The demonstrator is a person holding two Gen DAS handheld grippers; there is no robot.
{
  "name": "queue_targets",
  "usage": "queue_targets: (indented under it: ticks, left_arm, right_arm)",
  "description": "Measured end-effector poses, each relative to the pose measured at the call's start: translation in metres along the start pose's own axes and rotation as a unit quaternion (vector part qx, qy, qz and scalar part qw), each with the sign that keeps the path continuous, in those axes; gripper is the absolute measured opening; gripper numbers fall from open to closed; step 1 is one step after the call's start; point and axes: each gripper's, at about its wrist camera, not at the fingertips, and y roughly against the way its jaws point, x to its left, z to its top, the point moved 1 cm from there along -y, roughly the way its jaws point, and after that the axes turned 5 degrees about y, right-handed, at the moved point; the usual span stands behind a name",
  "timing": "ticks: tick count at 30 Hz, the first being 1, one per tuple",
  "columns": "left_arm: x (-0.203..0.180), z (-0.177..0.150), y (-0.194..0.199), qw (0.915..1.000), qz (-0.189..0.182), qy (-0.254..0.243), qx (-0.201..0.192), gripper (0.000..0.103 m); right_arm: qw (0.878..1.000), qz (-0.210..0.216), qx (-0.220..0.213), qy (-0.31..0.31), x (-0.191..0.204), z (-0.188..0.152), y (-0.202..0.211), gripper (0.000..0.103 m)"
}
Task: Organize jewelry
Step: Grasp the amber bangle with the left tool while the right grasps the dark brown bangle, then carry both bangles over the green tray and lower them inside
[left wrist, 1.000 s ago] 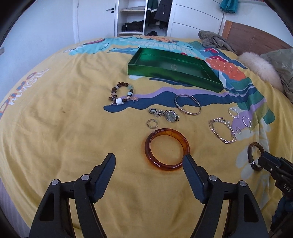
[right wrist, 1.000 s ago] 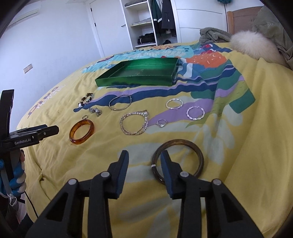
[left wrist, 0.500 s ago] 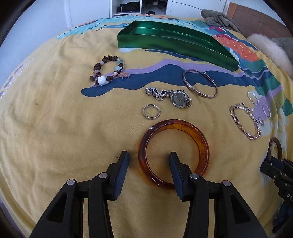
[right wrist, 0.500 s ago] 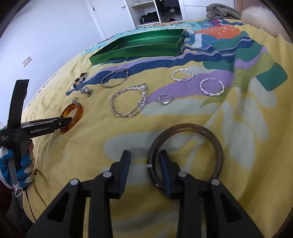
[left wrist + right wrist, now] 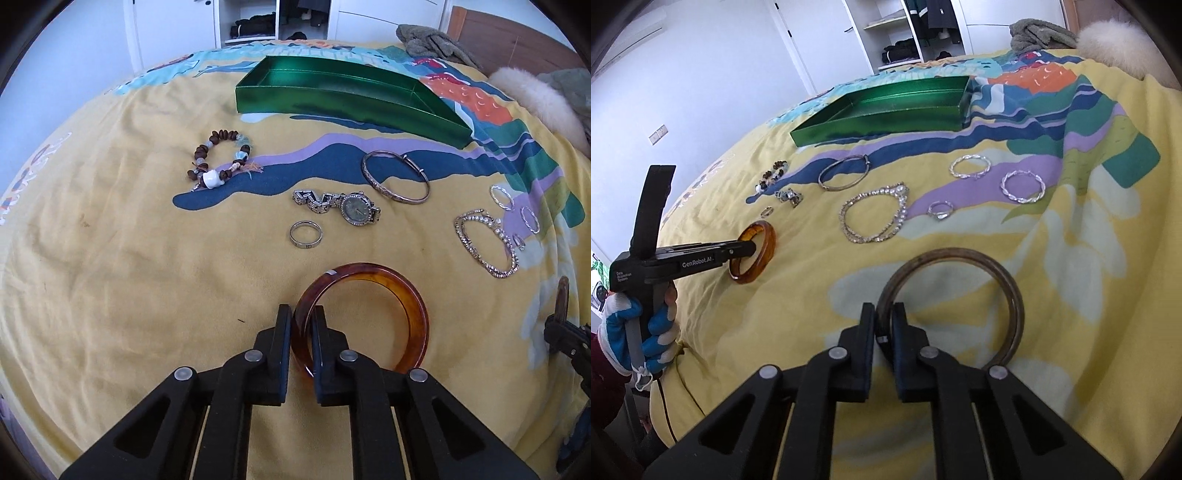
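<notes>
On the yellow bedspread, my left gripper [image 5: 301, 314] has its jaws closing on the near rim of the amber bangle [image 5: 413, 317], and both pads press on it. The right wrist view shows the same grip at the far left, on the amber bangle [image 5: 762, 254]. My right gripper [image 5: 884, 312] is closing on the near rim of a thin dark bangle [image 5: 1012, 291], one pad inside the ring and one outside. Both bangles look slightly tilted up off the cover. An open green tray [image 5: 332, 99] lies at the far side of the bed.
Between the grippers and the tray lie a bead bracelet [image 5: 218, 158], a watch [image 5: 351, 208], a silver ring [image 5: 306, 235], a silver bangle [image 5: 395, 176], a rhinestone chain [image 5: 484, 242] and twisted hoops [image 5: 1022, 186]. A gloved hand [image 5: 624, 325] holds the left gripper.
Both grippers went from open to closed on their bangles' rims. The left one moved forward and down to the amber bangle first. The amber bangle's near edge has lifted.
</notes>
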Motion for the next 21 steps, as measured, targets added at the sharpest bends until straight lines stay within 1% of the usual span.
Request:
queue_targets:
  ticks: [5,11,17,21]
  left_arm:
    - [0.004,-0.001,0.032,0.9994,0.006,-0.006,-0.034,0.009]
    - [0.009,0.013,0.088,0.9957,-0.009,0.0,-0.093,0.009]
    - [0.011,0.04,0.143,0.9892,-0.029,0.002,-0.144,0.009]
    - [0.014,0.068,0.166,0.986,-0.04,0.01,-0.161,0.009]
  right_arm:
    - [0.999,-0.009,-0.038,0.005,0.011,0.005,0.032,0.008]
    - [0.996,-0.021,-0.086,0.017,0.029,0.022,0.07,0.008]
    - [0.989,-0.029,-0.134,0.05,0.055,0.058,0.11,0.008]
    - [0.984,-0.028,-0.164,0.065,0.07,0.093,0.132,0.008]
